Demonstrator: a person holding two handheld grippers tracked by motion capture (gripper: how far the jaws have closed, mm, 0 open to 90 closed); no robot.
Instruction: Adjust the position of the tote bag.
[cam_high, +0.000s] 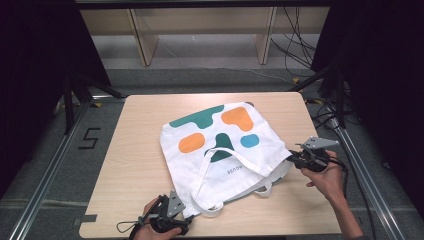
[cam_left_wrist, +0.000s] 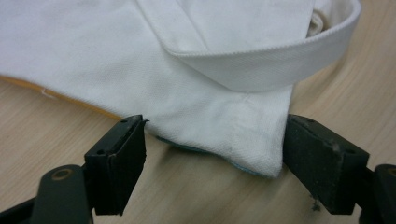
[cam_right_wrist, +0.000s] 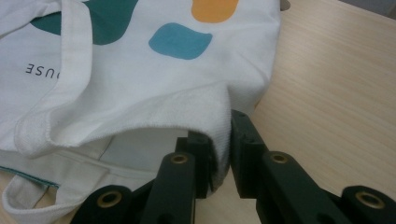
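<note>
A white tote bag (cam_high: 220, 131) with green, orange and blue patches lies flat on the wooden table (cam_high: 135, 165), its mouth toward me. Its handle strap (cam_high: 205, 172) loops across the front. My left gripper (cam_high: 189, 216) stands open at the bag's near corner (cam_left_wrist: 252, 149), one jaw on each side of the cloth, the strap (cam_left_wrist: 275, 65) curling just beyond. My right gripper (cam_high: 292, 160) is shut on the bag's upper hem (cam_right_wrist: 187, 109) at its right corner, lifting that layer slightly so the mouth gapes. In the right gripper view the gripper (cam_right_wrist: 223, 140) pinches the cloth.
A light wooden shelf frame (cam_high: 145, 45) stands on the floor beyond the table. Cables (cam_high: 300, 47) trail at the back right. Metal rails (cam_high: 42, 182) run along both sides, and a "5" mark (cam_high: 89, 138) is on the floor at left.
</note>
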